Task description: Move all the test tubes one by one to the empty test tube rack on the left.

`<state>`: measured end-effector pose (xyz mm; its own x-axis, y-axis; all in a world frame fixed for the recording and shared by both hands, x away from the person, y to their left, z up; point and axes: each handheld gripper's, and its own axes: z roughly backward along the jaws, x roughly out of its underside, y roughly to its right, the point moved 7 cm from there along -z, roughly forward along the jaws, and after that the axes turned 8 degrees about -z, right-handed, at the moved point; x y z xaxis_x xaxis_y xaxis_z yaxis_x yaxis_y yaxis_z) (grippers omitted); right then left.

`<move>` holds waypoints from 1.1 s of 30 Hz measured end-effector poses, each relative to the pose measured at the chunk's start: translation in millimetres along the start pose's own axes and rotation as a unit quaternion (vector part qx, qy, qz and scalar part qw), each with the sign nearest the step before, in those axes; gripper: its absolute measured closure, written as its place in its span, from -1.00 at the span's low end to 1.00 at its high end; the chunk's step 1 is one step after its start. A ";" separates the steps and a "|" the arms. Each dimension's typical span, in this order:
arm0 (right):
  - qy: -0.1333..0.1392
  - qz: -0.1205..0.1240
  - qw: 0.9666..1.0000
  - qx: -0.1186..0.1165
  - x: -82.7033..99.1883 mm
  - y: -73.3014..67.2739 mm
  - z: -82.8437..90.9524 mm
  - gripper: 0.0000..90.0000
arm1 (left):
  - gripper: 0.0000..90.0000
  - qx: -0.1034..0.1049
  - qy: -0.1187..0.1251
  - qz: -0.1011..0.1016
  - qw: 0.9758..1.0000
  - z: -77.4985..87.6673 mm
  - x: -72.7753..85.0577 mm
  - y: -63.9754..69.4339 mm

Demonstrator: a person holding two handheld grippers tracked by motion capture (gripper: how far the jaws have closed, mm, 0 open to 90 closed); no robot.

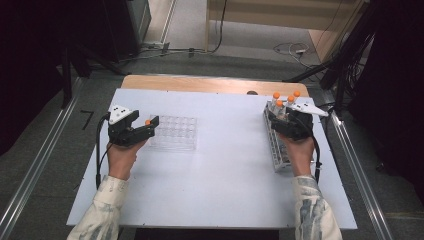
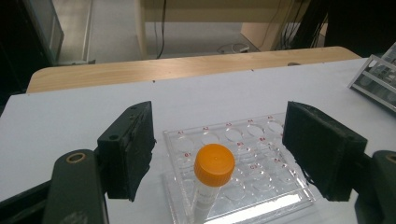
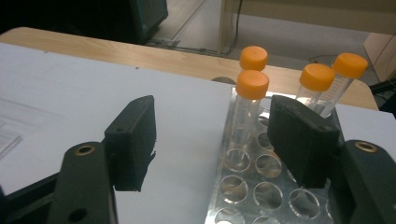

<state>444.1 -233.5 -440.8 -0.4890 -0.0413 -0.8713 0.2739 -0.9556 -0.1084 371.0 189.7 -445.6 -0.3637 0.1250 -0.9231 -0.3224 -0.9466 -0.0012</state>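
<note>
A clear tube with an orange cap (image 2: 214, 164) stands upright in the near left part of a clear well plate (image 2: 261, 186). My left gripper (image 2: 222, 126) is open around it, each jaw a gap away from the cap. From above, that gripper (image 1: 146, 120) sits at the plate's (image 1: 175, 132) left edge with the cap (image 1: 147, 122) between its jaws. My right gripper (image 3: 215, 112) is open over the near end of a metal tube rack (image 3: 252, 186). Several orange-capped tubes (image 3: 252, 84) stand at the rack's far end, just beyond the jaws. In the high view the right gripper (image 1: 281, 112) is at the tubes (image 1: 280, 103).
The white table top (image 1: 225, 170) has a wooden strip (image 1: 200, 84) along its far edge. The rack (image 1: 280, 155) runs along the table's right side with many empty holes. Cables lie on the floor beyond the table.
</note>
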 end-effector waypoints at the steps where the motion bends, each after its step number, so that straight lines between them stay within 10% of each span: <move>1: -0.006 0.000 1.000 0.001 -0.3 2.1 -4.4 -0.25 | -0.44 0.000 0.000 -0.001 1.000 0.3 -0.1 -0.2; 33: -0.110 -0.002 0.994 0.028 2.5 28.7 -63.9 0.48 | -0.43 0.003 -0.004 -0.007 1.000 -1.2 1.1 3.5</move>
<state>503.7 -242.4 -476.7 -0.6609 -0.0948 -0.7445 0.2283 -0.9704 -0.0791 370.5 186.2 -447.1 -0.3670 0.1406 -0.9195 -0.3329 -0.9429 -0.0113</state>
